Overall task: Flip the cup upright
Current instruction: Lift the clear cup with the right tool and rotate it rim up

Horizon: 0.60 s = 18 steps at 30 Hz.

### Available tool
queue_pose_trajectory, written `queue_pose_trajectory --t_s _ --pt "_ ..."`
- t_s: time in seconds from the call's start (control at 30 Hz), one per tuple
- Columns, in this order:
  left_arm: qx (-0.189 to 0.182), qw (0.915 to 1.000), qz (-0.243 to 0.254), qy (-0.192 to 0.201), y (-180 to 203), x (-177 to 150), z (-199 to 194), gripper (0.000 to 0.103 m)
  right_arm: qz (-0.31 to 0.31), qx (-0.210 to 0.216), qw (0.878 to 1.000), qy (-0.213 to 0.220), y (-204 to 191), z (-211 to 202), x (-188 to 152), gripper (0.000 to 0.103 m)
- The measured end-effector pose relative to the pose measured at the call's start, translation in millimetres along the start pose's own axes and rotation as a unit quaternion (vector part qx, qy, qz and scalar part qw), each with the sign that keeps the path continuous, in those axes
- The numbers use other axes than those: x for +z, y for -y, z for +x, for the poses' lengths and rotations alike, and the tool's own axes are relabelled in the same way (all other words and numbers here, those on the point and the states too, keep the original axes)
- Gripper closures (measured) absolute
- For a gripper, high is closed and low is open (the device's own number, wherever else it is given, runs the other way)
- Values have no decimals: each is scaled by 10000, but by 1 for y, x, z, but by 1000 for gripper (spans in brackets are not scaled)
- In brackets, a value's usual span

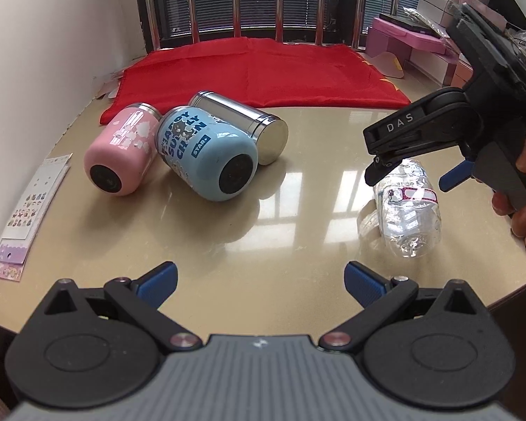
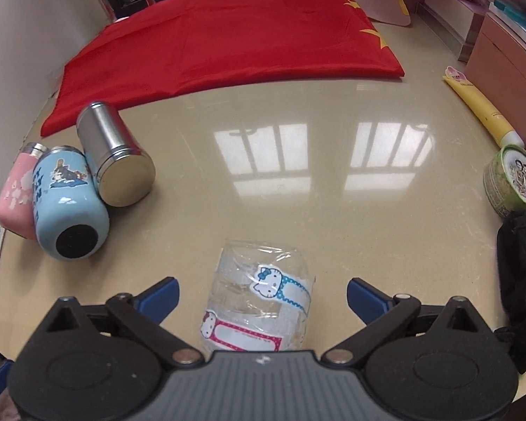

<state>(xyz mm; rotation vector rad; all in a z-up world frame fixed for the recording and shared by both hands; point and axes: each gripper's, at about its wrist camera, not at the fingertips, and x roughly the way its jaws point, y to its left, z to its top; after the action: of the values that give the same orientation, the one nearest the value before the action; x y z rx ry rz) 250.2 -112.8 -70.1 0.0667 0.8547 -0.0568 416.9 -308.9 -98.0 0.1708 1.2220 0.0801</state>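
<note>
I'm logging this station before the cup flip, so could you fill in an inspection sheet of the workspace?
Surface: glossy beige table, window reflections on it.
Job's things: clear plastic cup lying on its side; pink cup, blue cup and steel cup also lying down, clustered at the left.
Clutter: red cloth, sticker sheets, yellow tube, green round tin, black fabric.
Grippers: left gripper open, holding nothing; right gripper open, over the clear plastic cup, not gripping.
Cables: nothing seen.
Surroundings: white wall at the left, barred window behind, pink boxes at the right.
</note>
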Motion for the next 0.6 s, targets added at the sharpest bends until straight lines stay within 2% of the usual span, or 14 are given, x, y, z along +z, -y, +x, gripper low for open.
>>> queue_pose_trajectory --t_s 0.07,0.13,0.2,0.27,0.37,0.47,0.53,0.6 --pt "11 10000 -22 -7 -2 -1 0 0 122 -12 9989 -448 1 21 12 23" --pt "30 10000 -45 -15 -4 -1 1 0 191 -24 9971 -732 2 33 19 34" --pt "51 10000 -56 -25 -6 -2 1 0 219 73 9965 -798 4 35 23 36" --pt "71 10000 -63 -15 -8 -3 0 0 178 157 9981 -572 6 25 22 38" --pt "56 9999 -78 42 -9 -4 -3 0 23 411 9985 368 6 -6 10 38" --pt "59 9999 -70 110 -9 -3 -4 0 -306 546 9861 1537 6 -37 -20 38" --pt "26 9999 -107 124 -10 -3 -2 0 -743 516 9649 2466 5 -51 -50 38" --pt "-4 9998 -124 134 -12 -4 1 0 -1141 466 9412 3146 1 -53 -82 38"
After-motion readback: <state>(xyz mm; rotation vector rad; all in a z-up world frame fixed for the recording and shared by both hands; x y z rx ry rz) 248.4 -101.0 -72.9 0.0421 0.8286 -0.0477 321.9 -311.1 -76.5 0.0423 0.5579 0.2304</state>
